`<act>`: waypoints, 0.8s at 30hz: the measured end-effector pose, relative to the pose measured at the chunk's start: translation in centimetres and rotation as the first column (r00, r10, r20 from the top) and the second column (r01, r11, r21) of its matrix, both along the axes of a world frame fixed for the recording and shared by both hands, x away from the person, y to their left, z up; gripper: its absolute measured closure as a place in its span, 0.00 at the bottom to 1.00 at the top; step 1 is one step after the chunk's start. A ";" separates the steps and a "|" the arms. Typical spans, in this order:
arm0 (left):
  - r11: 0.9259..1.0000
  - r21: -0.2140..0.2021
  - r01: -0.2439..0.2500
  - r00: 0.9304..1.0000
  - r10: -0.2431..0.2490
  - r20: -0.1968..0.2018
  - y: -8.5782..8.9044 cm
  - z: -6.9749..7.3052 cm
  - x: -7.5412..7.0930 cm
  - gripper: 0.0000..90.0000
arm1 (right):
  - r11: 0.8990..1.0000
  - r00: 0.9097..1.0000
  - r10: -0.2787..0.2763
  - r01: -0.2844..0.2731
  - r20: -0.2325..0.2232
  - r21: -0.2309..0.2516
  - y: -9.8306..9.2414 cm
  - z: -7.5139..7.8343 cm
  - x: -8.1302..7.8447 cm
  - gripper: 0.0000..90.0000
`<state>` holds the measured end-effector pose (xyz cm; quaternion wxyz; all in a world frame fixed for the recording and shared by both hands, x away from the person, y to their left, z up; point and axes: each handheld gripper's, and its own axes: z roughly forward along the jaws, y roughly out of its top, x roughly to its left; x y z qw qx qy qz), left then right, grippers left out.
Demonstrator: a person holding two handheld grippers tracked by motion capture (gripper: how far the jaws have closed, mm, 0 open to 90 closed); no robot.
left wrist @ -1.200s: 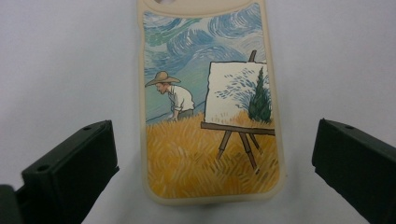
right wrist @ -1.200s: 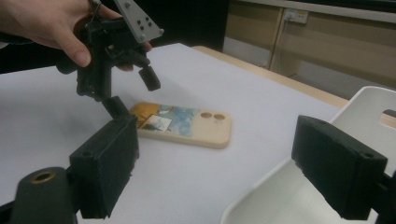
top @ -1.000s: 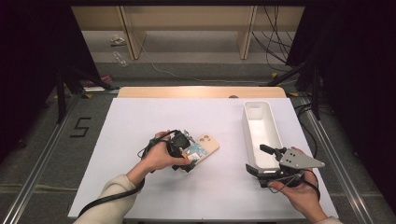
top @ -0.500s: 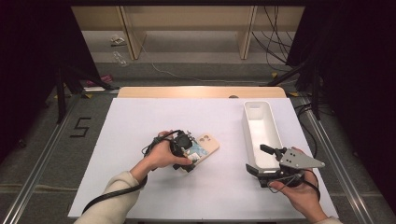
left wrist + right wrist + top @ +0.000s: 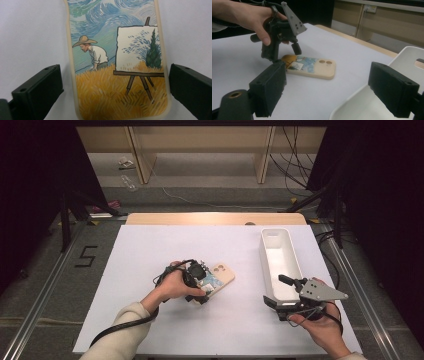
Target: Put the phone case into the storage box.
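A cream phone case printed with a painter, an easel and a wheat field lies flat on the white table. My left gripper points down over the case's near end. Its jaws straddle the case, with a gap showing on each side, so the left gripper is open. From the right gripper view, the left gripper stands over the painted end of the case. My right gripper rests at the near end of the white tray, open with nothing between its jaws.
A long white tray stands lengthwise at the table's right; its rim is just beyond my right jaw. A wooden strip edges the table's far side. Cables and shelving lie on the floor beyond.
The left forearm has shifted slightly while its gripper stays over the case. The right gripper has kept still.
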<state>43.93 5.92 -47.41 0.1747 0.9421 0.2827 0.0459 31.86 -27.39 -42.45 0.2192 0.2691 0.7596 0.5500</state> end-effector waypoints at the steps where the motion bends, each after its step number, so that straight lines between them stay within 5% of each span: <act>1: 1.000 0.000 0.000 1.000 0.000 -0.002 0.0 0.0 0.0 0.00 | 1.000 1.000 -0.001 0.001 0.000 0.000 0.0 0.0 0.0 0.17; 24: 1.000 0.011 -0.015 1.000 0.016 -0.019 0.0 -0.3 0.1 0.00 | 1.000 1.000 0.005 -0.005 0.002 0.003 0.0 0.0 0.0 0.18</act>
